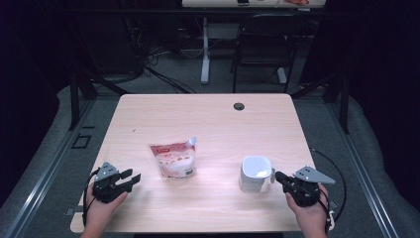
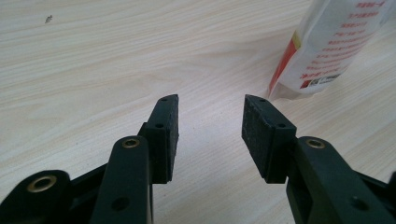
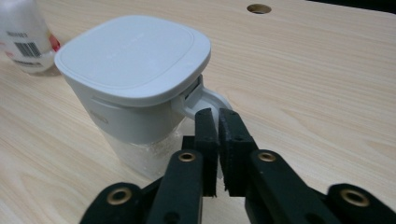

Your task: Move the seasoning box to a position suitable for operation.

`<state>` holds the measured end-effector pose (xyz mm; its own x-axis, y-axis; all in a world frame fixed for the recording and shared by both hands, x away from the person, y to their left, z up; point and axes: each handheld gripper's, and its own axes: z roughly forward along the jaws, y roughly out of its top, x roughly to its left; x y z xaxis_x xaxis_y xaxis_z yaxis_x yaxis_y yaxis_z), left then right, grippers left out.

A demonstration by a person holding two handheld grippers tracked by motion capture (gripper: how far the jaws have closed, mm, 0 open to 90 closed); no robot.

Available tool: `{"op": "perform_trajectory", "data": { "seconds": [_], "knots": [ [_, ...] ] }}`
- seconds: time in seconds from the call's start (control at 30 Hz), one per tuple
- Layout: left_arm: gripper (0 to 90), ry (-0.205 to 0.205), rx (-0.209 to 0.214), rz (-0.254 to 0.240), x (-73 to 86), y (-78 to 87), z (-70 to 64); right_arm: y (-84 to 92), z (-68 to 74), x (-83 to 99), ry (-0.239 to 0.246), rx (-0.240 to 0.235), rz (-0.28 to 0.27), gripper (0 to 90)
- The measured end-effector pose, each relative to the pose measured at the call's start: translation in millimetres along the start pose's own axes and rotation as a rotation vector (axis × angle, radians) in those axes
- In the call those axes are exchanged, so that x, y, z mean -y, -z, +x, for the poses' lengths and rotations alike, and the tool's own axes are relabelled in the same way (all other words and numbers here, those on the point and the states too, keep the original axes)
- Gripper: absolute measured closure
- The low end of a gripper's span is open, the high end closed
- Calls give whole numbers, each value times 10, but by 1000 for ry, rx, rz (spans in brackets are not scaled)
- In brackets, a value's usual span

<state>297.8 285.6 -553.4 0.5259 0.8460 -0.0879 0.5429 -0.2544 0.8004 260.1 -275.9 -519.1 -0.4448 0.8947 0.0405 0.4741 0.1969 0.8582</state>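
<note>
A white lidded container (image 1: 255, 173) (image 3: 135, 70) with a loop handle (image 3: 208, 97) stands on the wooden table's front right. My right gripper (image 1: 278, 176) (image 3: 217, 113) reaches it from the right, its jaws shut with the thin handle pinched between the tips. A white and red stand-up pouch (image 1: 173, 158) (image 2: 327, 46) sits near the table's middle. My left gripper (image 1: 132, 176) (image 2: 210, 105) rests low over the table at the front left. It is open, nothing is between its pads, and the pouch lies off to its right.
The light wooden table (image 1: 213, 124) has a round cable hole (image 1: 238, 106) (image 3: 259, 8) near its far edge. A chair (image 1: 265, 44) and a desk leg (image 1: 205, 49) stand on the floor beyond. The pouch's barcoded base (image 3: 23, 39) sits behind the container.
</note>
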Motion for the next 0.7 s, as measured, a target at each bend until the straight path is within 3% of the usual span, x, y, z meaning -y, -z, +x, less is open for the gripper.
{"op": "perform_trajectory", "data": {
  "seconds": [0.27,0.5,0.7],
  "knots": [
    [564,4,0,6,7,-10,2,42,-25,-161,14,28,-9,900],
    [564,10,-4,6,9,-25,-2,54,-123,-363,-22,4,3,900],
    [565,10,-4,8,11,-21,1,-2,-95,-469,-13,-35,26,900]
  ]
}}
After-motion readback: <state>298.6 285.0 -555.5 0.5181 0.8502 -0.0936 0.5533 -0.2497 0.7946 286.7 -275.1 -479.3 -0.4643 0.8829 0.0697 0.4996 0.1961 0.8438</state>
